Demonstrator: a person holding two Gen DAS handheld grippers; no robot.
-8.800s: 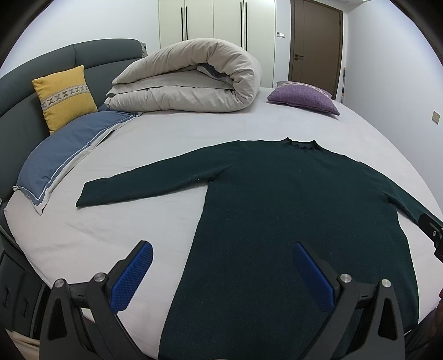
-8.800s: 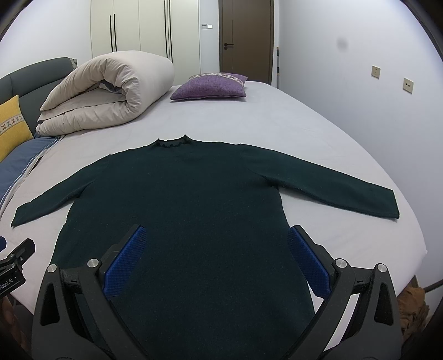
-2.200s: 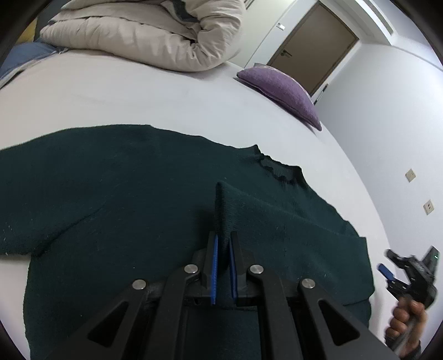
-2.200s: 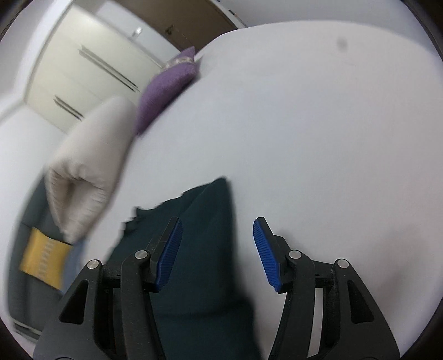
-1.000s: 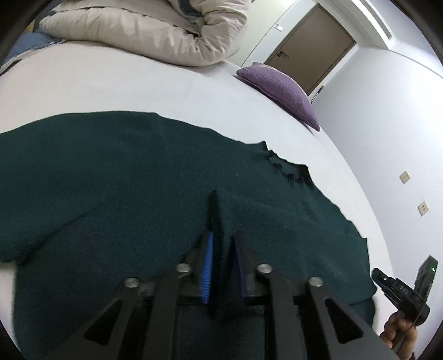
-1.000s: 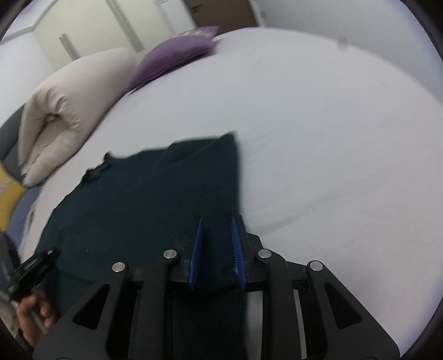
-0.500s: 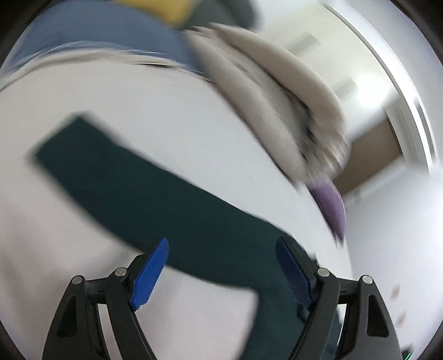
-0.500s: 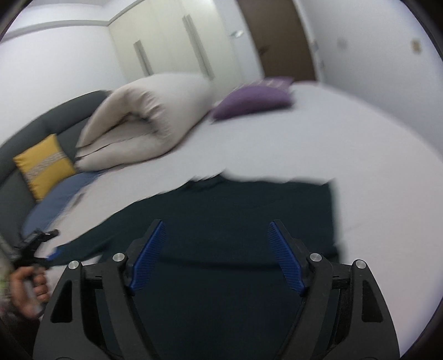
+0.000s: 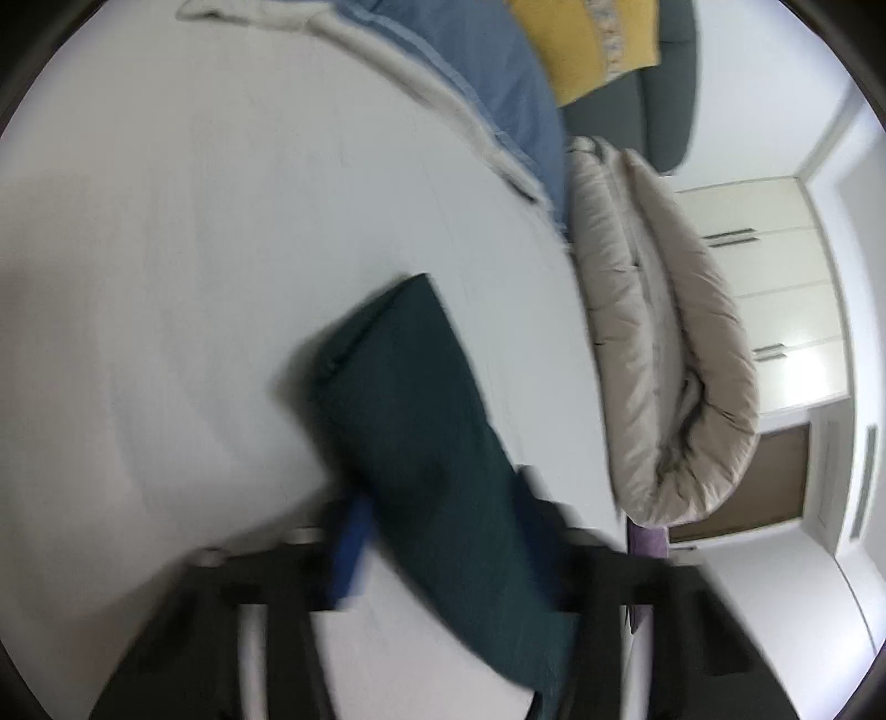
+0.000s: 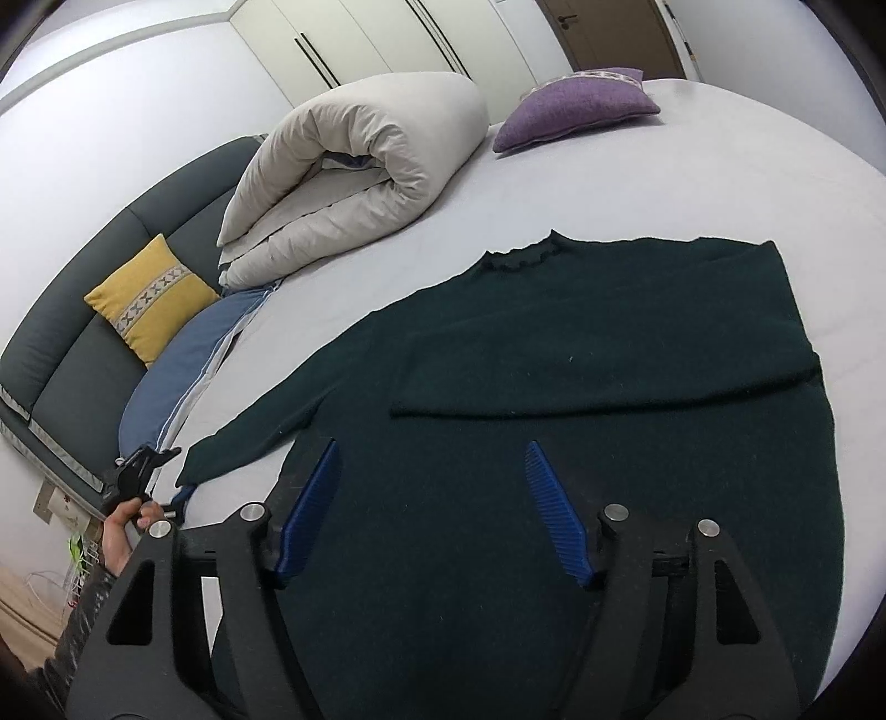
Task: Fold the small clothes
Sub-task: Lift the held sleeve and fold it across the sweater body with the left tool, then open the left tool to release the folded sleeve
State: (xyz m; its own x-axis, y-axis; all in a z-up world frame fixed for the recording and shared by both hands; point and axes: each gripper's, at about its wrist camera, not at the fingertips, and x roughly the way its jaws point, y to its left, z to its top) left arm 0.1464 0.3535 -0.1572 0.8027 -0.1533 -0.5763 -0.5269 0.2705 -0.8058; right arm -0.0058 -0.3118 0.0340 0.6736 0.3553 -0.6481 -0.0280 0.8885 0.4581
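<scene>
On the white bed (image 10: 720, 144) a dark green sweater (image 10: 554, 443) lies flat, its neck toward the rolled beige duvet (image 10: 360, 160) and the purple cushion (image 10: 576, 105). One sleeve is folded across the chest, its cuff ending near the middle of the body; the other sleeve (image 10: 260, 426) stretches out over the sheet toward the blue pillow (image 10: 177, 371) and the yellow cushion (image 10: 149, 299), which leans against the grey headboard (image 10: 83, 343).

Over the lower body of the sweater hovers the right gripper (image 10: 432, 509), its jaws spread wide with nothing between them. At the end of the outstretched sleeve sits the left gripper (image 10: 147, 468), held in the person's left hand (image 10: 119, 534).

From the left wrist camera the picture is blurred and turned sideways. That sleeve (image 9: 421, 443) runs from its cuff on the sheet down between the blue pads of the left gripper (image 9: 437, 531), which stand on either side of the cloth; the blur hides whether the jaws are pressing it. Beyond lie the duvet (image 9: 664, 354), the blue pillow (image 9: 487, 94) and the yellow cushion (image 9: 592, 50).
</scene>
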